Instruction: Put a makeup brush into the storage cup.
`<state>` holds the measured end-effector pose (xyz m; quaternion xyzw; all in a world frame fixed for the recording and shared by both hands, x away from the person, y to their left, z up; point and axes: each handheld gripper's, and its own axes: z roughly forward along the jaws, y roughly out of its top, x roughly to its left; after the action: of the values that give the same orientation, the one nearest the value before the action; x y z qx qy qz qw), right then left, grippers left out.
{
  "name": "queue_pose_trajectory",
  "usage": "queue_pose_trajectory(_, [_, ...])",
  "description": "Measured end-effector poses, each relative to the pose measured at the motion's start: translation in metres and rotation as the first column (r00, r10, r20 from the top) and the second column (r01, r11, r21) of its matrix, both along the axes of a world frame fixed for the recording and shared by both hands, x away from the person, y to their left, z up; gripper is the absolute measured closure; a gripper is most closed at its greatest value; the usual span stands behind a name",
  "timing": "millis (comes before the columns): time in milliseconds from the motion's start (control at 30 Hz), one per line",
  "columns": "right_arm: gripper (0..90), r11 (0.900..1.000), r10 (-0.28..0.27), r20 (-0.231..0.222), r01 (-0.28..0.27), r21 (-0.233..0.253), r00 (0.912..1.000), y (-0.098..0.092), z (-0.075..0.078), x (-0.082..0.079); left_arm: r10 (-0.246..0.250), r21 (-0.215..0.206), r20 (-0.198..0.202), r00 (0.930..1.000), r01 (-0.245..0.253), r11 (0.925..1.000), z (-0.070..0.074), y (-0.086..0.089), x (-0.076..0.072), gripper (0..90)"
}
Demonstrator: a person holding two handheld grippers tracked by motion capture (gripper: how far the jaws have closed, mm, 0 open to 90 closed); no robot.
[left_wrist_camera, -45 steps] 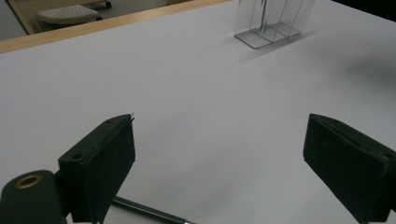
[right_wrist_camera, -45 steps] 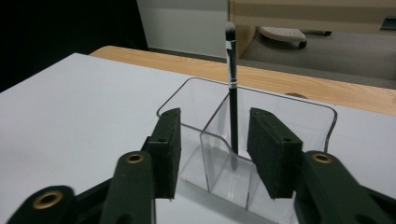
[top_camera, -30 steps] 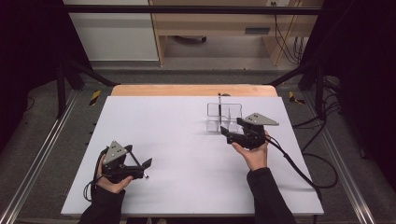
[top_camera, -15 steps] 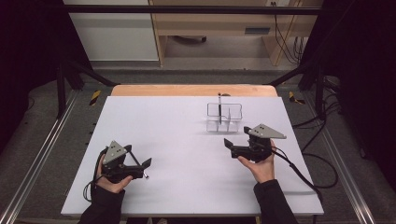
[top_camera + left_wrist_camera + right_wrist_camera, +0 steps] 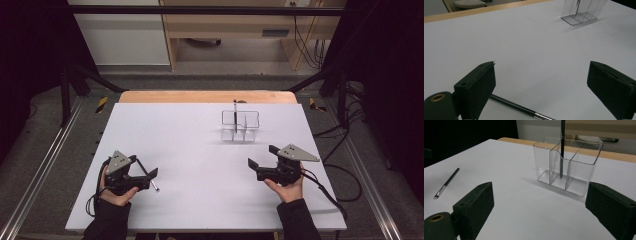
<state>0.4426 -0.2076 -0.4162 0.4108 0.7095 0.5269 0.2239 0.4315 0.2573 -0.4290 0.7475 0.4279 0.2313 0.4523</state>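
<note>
Left gripper [image 5: 150,178] held low near the table's [image 5: 190,145] front-left corner, hand [image 5: 116,192] curled round its grip from below, forearm entering over the front edge. Jaws spread wide, gripping nothing. Loose black pen [image 5: 148,176] lay flat on the table between and just beneath those jaws, silver tip toward the table's middle; seen also in the left gripper view [image 5: 521,108], running under the left-hand jaw.

Right gripper [image 5: 262,161] held near the front-right corner, hand [image 5: 286,187] under it, jaws pointing toward the left edge, wide apart and empty.

Clear compartmented pen holder [image 5: 240,125] stood toward the back-right, a second pen [image 5: 562,147] upright inside its rear compartment.
</note>
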Motion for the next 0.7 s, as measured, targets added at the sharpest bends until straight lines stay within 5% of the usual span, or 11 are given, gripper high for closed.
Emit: queue_pose_trajectory(700, [6.0,0.999,-0.039,-0.001,0.039,0.001,0.9992,-0.0074,-0.0059,-0.0100,0.056,0.022,-0.047,0.9973,-0.055,0.9983,-0.0075,0.0065,0.0028,6.4])
